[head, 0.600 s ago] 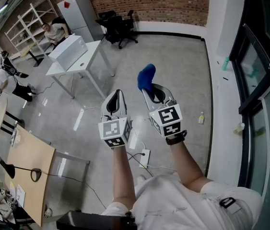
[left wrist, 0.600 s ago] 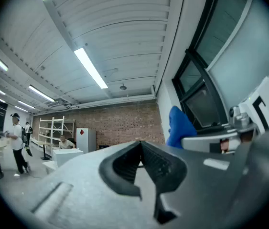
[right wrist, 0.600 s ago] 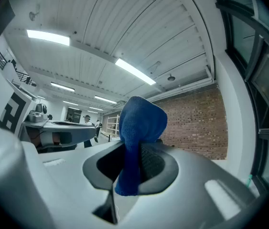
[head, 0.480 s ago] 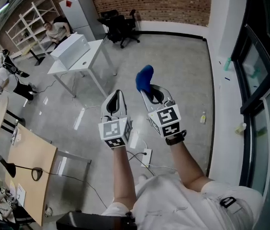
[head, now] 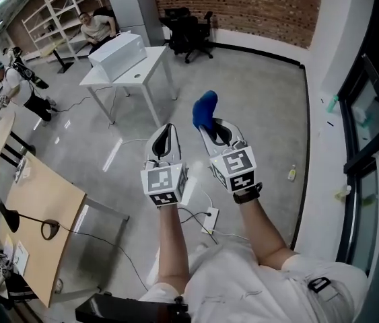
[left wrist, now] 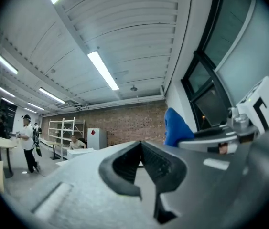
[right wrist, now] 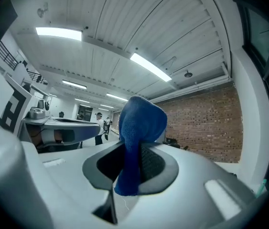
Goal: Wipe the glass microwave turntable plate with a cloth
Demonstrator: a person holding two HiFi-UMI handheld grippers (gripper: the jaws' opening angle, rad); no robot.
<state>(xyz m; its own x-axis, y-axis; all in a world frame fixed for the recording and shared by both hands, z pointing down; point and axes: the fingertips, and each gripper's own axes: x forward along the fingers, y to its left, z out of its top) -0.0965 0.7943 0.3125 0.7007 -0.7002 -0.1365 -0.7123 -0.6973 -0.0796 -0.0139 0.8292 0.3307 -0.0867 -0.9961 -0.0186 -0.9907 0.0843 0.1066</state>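
A blue cloth (head: pixel 204 109) sticks up from my right gripper (head: pixel 211 129), which is shut on it; in the right gripper view the cloth (right wrist: pixel 138 140) is pinched between the jaws of my right gripper (right wrist: pixel 132 157) and folds over above them. My left gripper (head: pixel 165 136) is held beside it at the same height, shut with nothing between its jaws, and the cloth (left wrist: pixel 175 127) shows to the right of my left gripper (left wrist: pixel 141 152) in the left gripper view. Both grippers are raised in the air over the floor. No glass turntable plate or microwave is in view.
A white table (head: pixel 125 75) with a white box (head: pixel 117 52) stands ahead on the left. A wooden desk (head: pixel 36 223) with a lamp is at the near left. People stand and sit at the far left, office chairs (head: pixel 190 29) by the brick wall, dark windows on the right.
The head view has shifted, so the white table and the room sit lower and further right in the picture. Both grippers keep their pose and the cloth stays in the right one.
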